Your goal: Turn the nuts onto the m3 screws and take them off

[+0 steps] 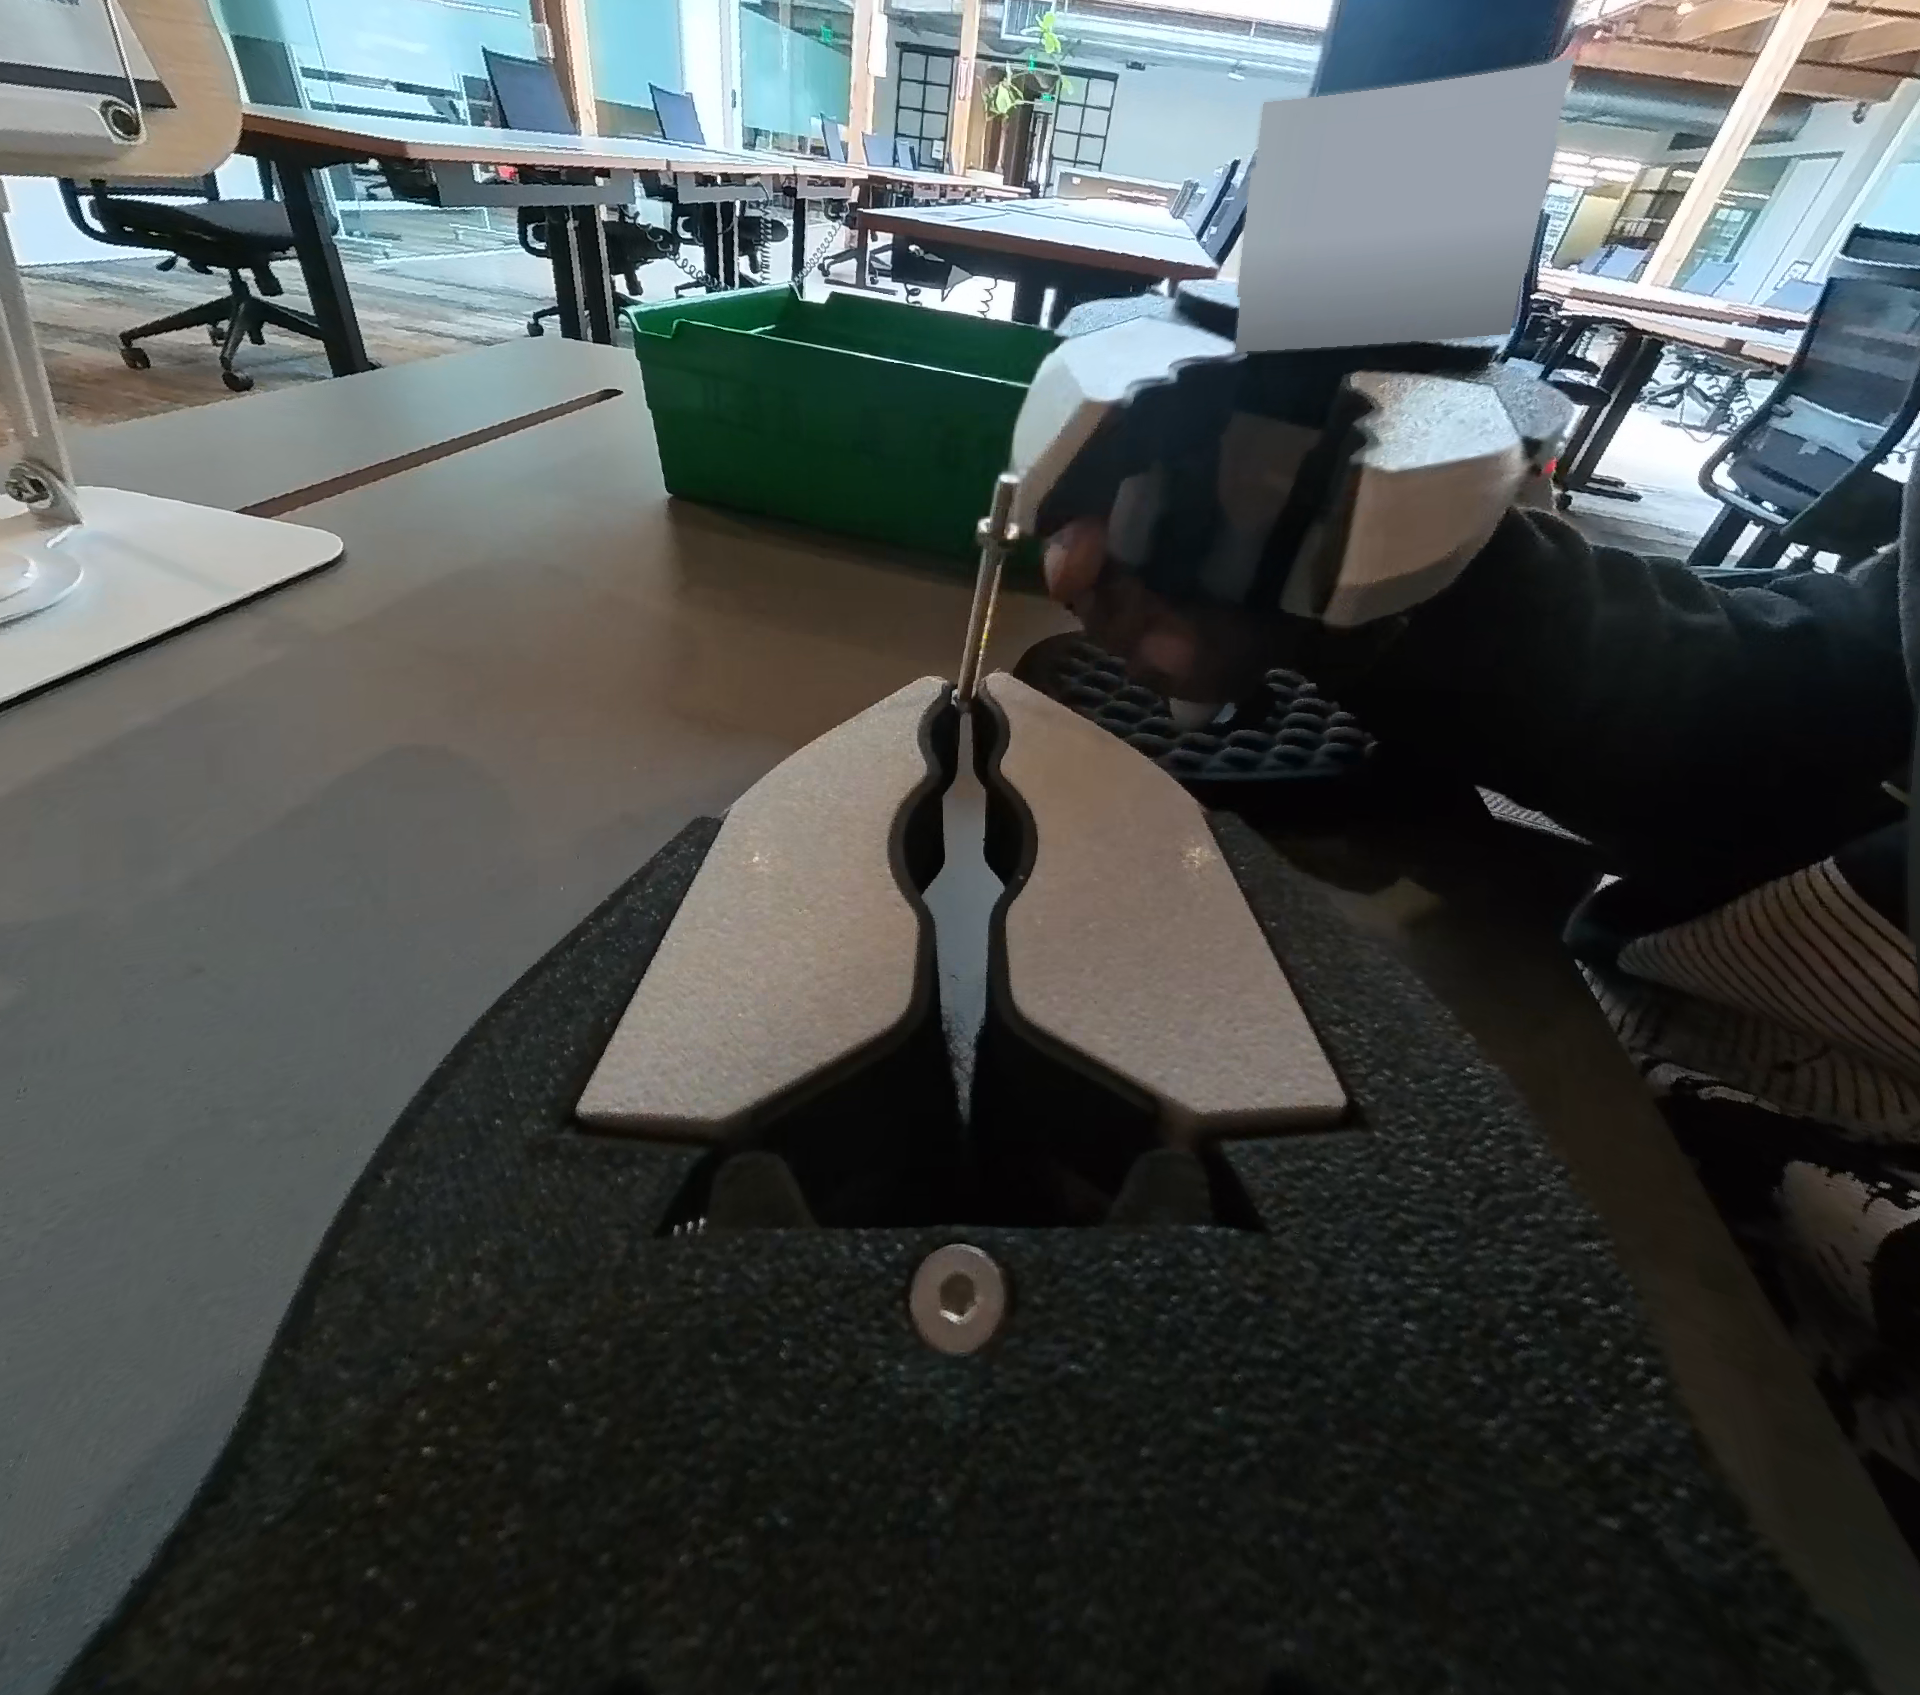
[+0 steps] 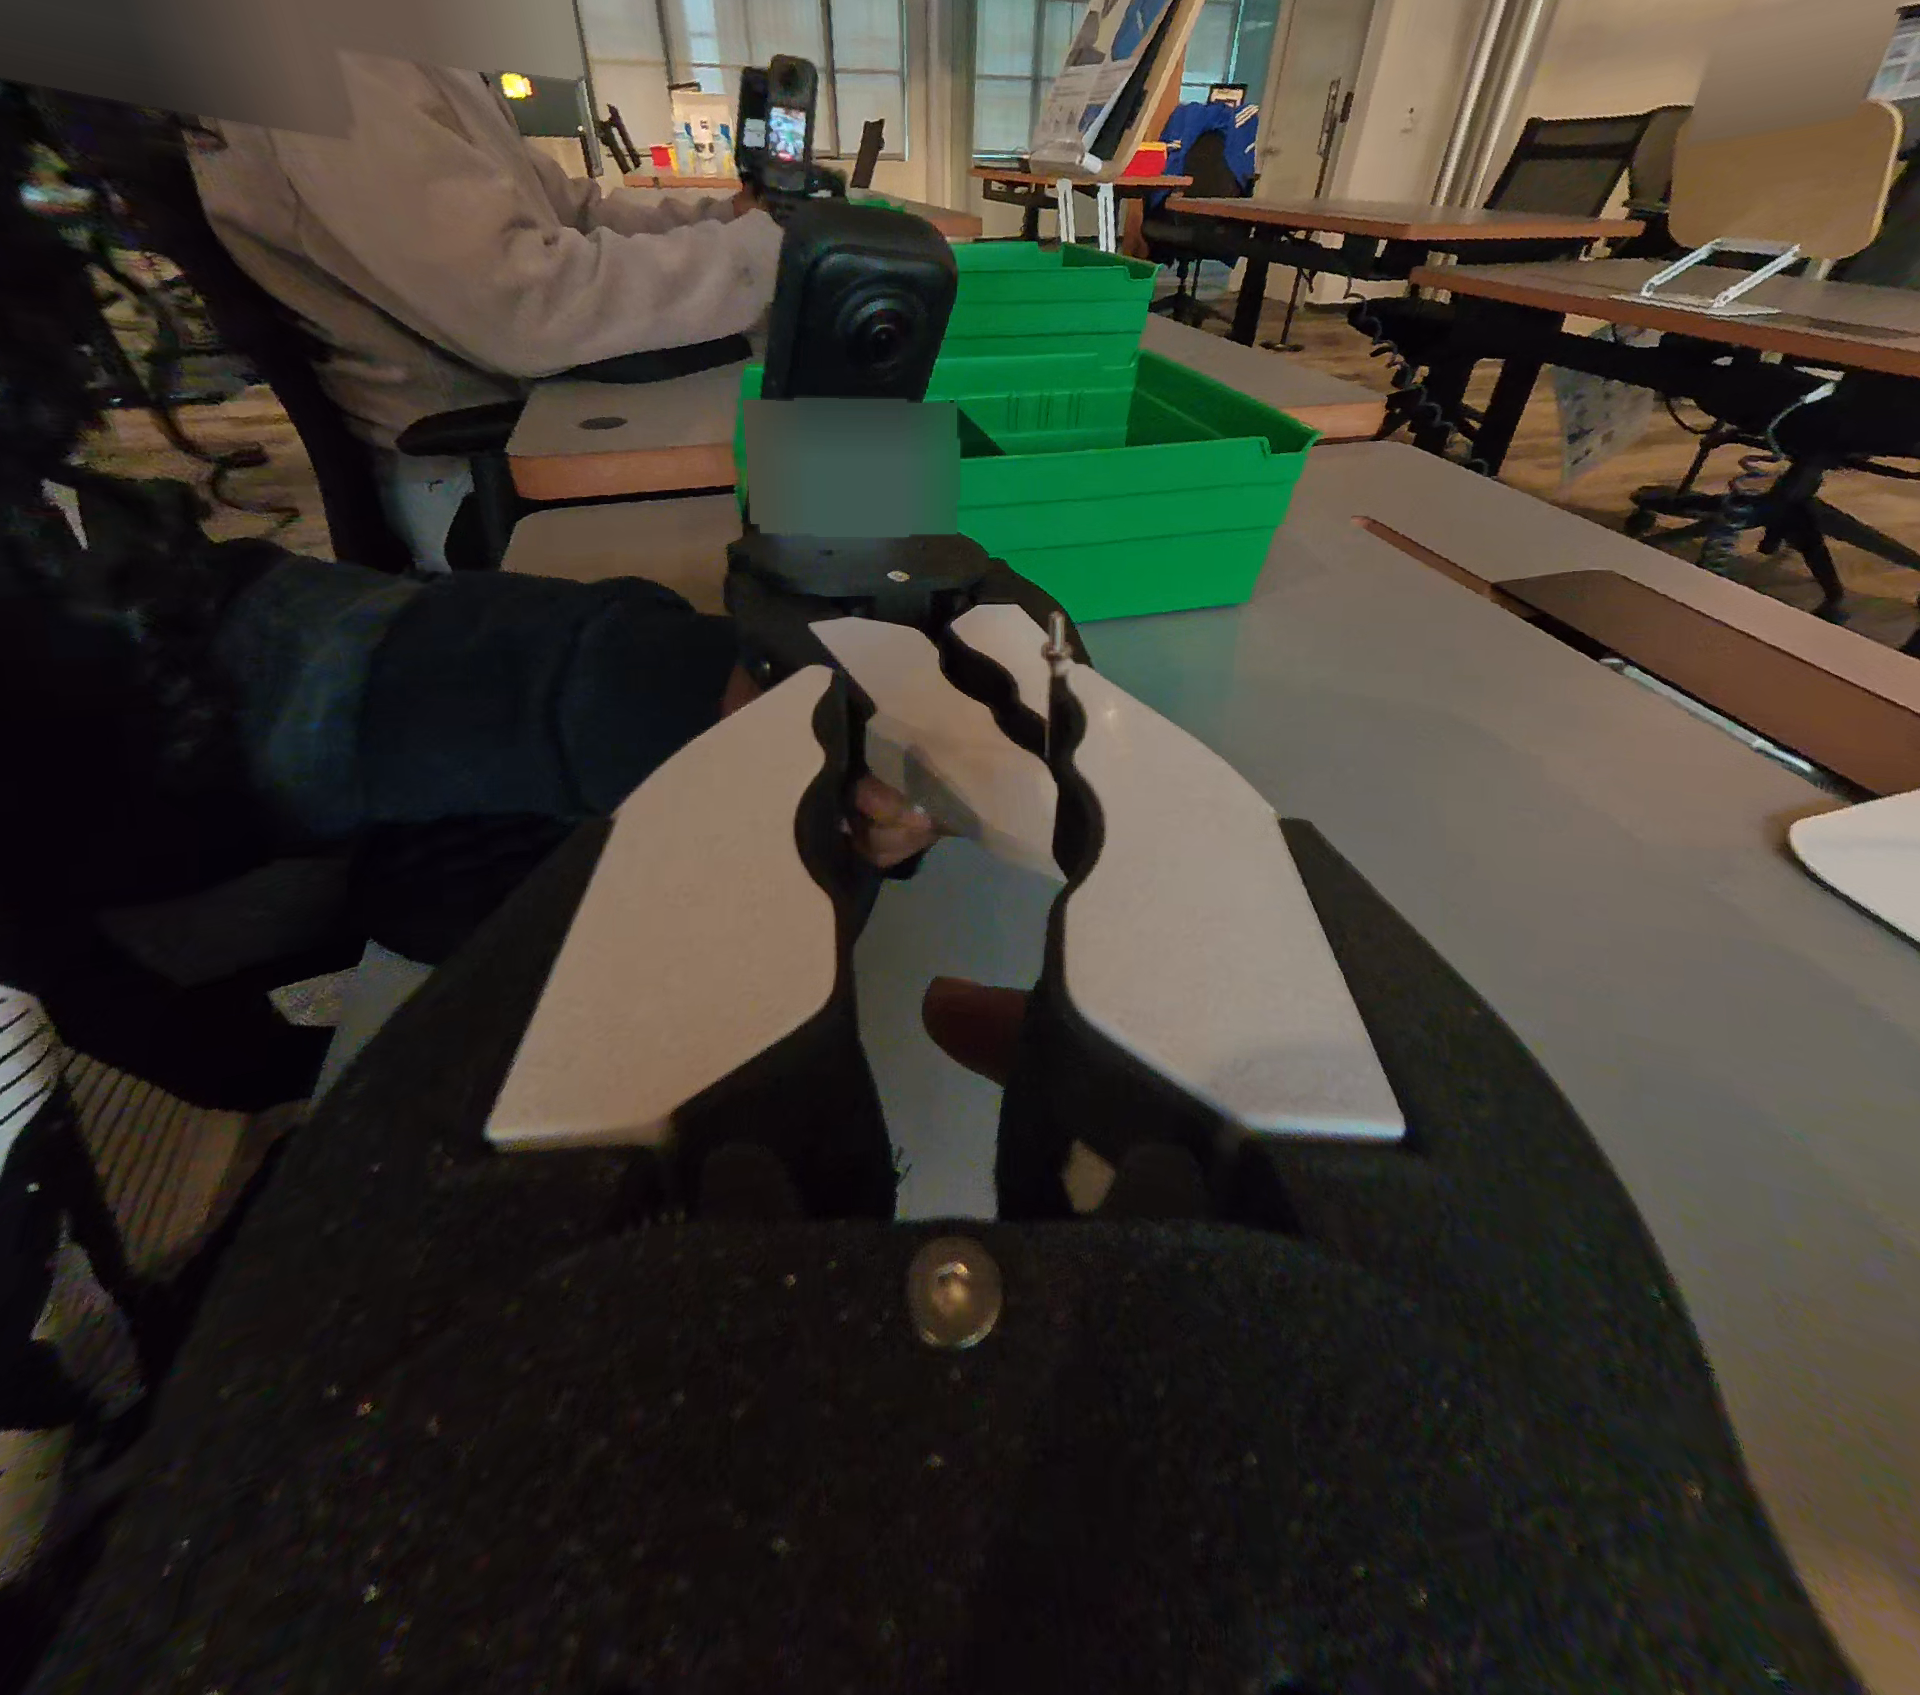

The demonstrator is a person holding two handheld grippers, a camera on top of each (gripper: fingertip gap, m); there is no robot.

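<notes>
Behind the held screw (image 1: 980,606), a green bin (image 1: 831,419).

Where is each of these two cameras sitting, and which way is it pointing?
Left wrist view: sits on the left gripper, looking along its shut fingers at the screw they pinch upright, with a nut near its top; the right gripper and a dark sleeve lie beyond.
Right wrist view: sits on the right gripper, looking through its open fingers at the left gripper.
Shared: screw, green bin, grey table.

Bin (image 1: 831,419) on table (image 1: 312,762) behind screw (image 1: 982,606), screw upright in left gripper (image 1: 966,700) tips, right gripper (image 2: 951,710) beside it, mat (image 1: 1226,731) beneath.
</notes>
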